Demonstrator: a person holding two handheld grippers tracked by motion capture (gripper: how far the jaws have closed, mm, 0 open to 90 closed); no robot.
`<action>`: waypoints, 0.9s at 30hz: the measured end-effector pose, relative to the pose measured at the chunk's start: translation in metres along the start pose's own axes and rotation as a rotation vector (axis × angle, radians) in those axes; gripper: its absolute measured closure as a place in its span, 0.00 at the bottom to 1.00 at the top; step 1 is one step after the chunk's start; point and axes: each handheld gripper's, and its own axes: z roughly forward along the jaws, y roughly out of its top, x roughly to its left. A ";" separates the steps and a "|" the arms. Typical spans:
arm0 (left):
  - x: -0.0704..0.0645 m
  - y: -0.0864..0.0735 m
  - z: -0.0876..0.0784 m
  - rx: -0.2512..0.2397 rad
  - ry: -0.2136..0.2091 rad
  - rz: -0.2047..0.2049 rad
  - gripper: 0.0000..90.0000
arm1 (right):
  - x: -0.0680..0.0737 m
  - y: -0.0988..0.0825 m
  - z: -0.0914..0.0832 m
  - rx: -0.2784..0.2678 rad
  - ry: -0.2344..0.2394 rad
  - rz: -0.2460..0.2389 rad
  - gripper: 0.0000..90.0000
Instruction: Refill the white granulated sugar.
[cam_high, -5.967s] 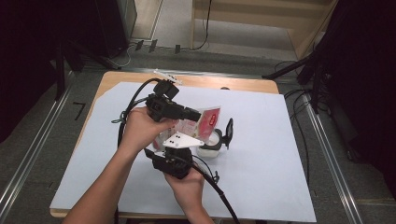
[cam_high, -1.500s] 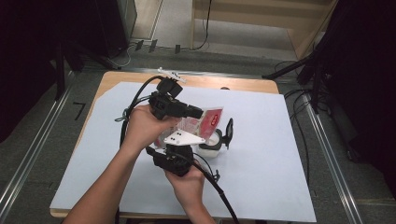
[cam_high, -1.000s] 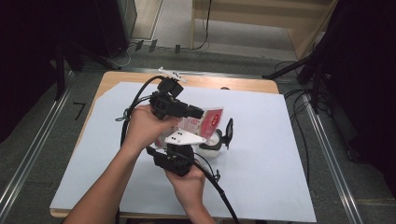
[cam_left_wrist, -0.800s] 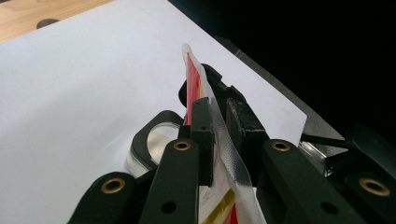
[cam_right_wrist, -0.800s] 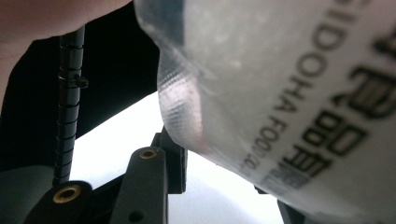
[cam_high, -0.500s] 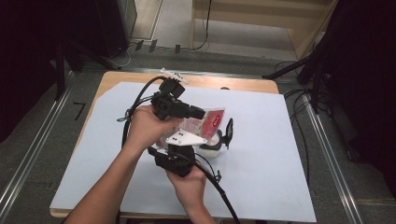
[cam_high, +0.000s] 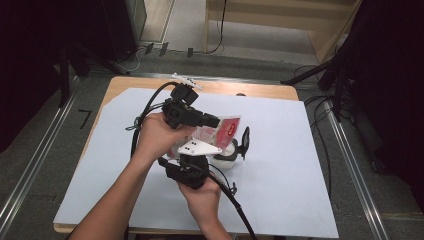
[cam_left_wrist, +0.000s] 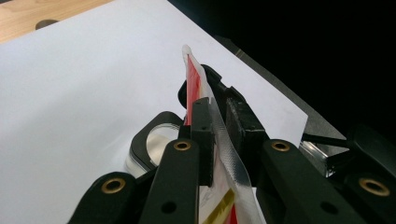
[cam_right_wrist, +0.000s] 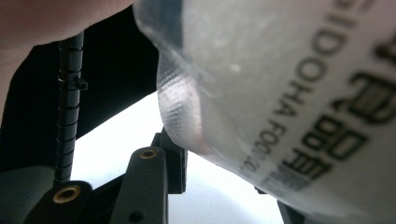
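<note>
Item: red-and-clear plastic food pouch (cam_high: 220, 131), held above the white table sheet (cam_high: 300, 165) at centre, a black-rimmed round container (cam_high: 231, 152) at its 6 o'clock. Left gripper (cam_left_wrist: 217, 116): jaws pinched on the sealed edge. Right gripper (cam_high: 202, 150): jaws set around the lower corner (contact cannot be told). Handling: both grips are best kept firm and the pouch steadied directly over the container.
</note>
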 end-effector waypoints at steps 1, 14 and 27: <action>0.000 0.000 0.000 0.005 0.000 -0.003 0.91 | 0.000 0.000 0.000 0.002 0.001 0.001 0.71; -0.003 0.002 -0.003 -0.019 0.002 0.009 0.91 | 0.002 0.004 -0.002 -0.004 -0.006 0.003 0.71; -0.004 0.002 -0.004 -0.008 0.017 0.020 0.92 | 0.003 0.005 0.000 0.001 0.005 -0.014 0.69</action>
